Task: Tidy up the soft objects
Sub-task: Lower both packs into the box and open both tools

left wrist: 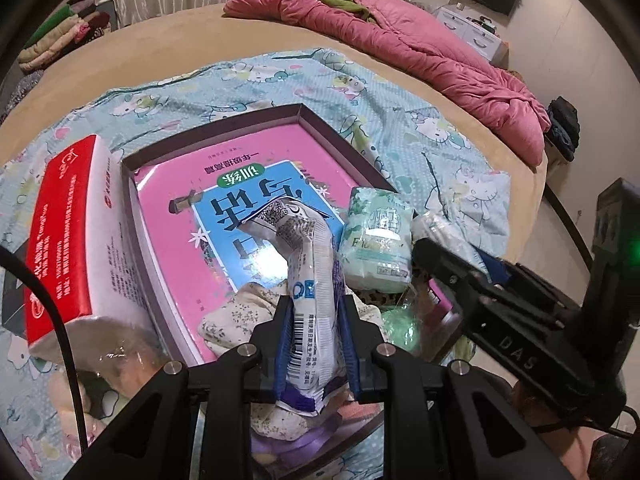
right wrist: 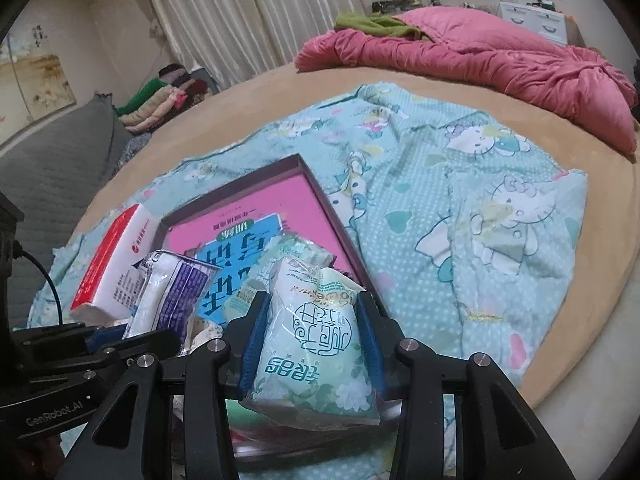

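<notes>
Your left gripper (left wrist: 316, 312) is closed on a white and purple plastic packet (left wrist: 310, 280), pinched between its two blue pads and standing up out of them. Your right gripper (right wrist: 310, 320) is clamped on a pale green tissue pack (right wrist: 312, 344), which fills the gap between its blue pads and rises above them.

Both packs hang just over the near end of a shallow dark box (left wrist: 248, 120) on the bed. Inside the box lies one pink and blue book (left wrist: 224, 184) with its print upside down to you. A cream floral cloth (left wrist: 244, 312) lies bunched on the book's near edge, right under the left gripper.

A second green tissue pack (left wrist: 378, 240) sits at the box's right rim, just beside the right gripper's fingers, so you have two green packs in all and one white and purple packet. One red and white carton (left wrist: 76, 232) stands against the box's left wall.

The box rests on a light blue cartoon-print sheet (right wrist: 460, 208) spread on the tan bed (right wrist: 600, 280). At the far right lies one pink quilt (right wrist: 500, 56).
</notes>
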Available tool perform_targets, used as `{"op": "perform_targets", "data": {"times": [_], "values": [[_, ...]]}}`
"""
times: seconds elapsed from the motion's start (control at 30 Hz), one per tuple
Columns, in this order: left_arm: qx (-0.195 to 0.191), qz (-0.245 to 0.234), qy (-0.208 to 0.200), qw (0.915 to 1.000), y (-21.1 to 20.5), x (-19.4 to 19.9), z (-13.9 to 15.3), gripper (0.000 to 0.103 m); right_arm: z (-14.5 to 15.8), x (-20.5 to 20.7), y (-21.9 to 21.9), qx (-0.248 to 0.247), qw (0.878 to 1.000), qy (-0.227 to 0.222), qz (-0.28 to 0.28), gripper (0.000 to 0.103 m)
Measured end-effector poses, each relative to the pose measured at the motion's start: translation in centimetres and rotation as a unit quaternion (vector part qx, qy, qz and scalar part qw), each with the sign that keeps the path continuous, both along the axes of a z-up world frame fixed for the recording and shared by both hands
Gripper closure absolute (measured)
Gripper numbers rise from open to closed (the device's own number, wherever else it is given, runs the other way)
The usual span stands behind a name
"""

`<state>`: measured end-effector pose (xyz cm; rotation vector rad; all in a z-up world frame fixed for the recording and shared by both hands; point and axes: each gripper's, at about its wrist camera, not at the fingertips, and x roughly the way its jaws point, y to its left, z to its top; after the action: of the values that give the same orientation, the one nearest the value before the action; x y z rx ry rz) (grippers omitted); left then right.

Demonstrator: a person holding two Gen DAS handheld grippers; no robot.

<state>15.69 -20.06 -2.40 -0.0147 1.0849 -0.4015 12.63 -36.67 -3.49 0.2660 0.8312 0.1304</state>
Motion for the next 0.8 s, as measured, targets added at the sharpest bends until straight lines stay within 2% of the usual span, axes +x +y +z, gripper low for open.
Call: {"op": "perform_targets", "data": {"times": [0.2, 0.53, 0.7, 0.8], "values": [[-0.006, -0.001, 0.005, 1.0, 0.1, 0.4, -0.3, 0.079, -1.3, 1.1, 0.4, 0.015, 1.0, 0.01, 0.007, 0.056], [-0.01, -0.003, 0.004, 0.9999, 0.1, 0.4, -0.1, 0.078, -1.4, 1.3, 0.0, 0.021, 1.0, 0.009, 0.001, 0.051], [-0.009, -0.002, 0.006, 0.9999, 0.1, 0.2, 0.0, 0.078, -0.8, 1.0, -0.1, 0.02, 1.0, -0.004, -0.001, 0.045], [-0.007, -0.002, 0.005, 1.0, 0.1, 0.1, 0.1, 0.071, -0.5, 0.8, -0.1, 0.016, 1.0, -0.011, -0.005, 0.036]]}}
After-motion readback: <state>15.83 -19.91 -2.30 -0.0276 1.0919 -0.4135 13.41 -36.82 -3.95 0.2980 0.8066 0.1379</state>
